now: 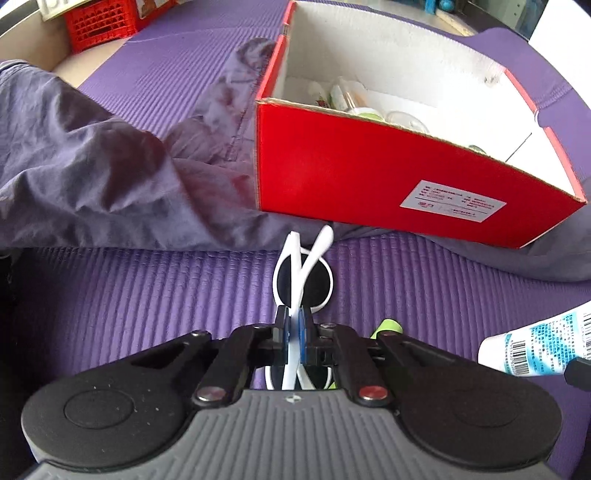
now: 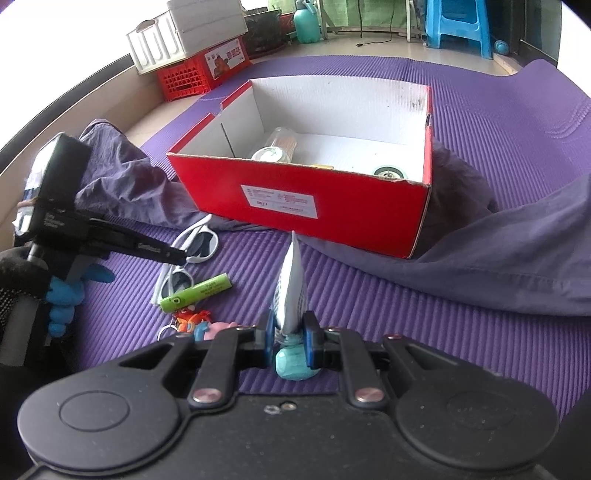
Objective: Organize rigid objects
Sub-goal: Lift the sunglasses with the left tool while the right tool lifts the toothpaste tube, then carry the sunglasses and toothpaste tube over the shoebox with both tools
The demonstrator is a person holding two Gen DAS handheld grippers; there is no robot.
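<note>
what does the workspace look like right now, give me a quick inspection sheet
surface: purple ribbed mat, crumpled purple cloth lying on it
job's things: red box holds jars; white sunglasses; tube; green tube and keychain loose on the mat
clutter: nothing seen beyond the cloth
grippers: left tongs shut on the sunglasses; right tongs shut on the tube
cables: one black cable on the far floor
surroundings: red crate, blue stool, green bottle

Your left tool pinches the white sunglasses above the purple mat. The red box stands just beyond.
</note>
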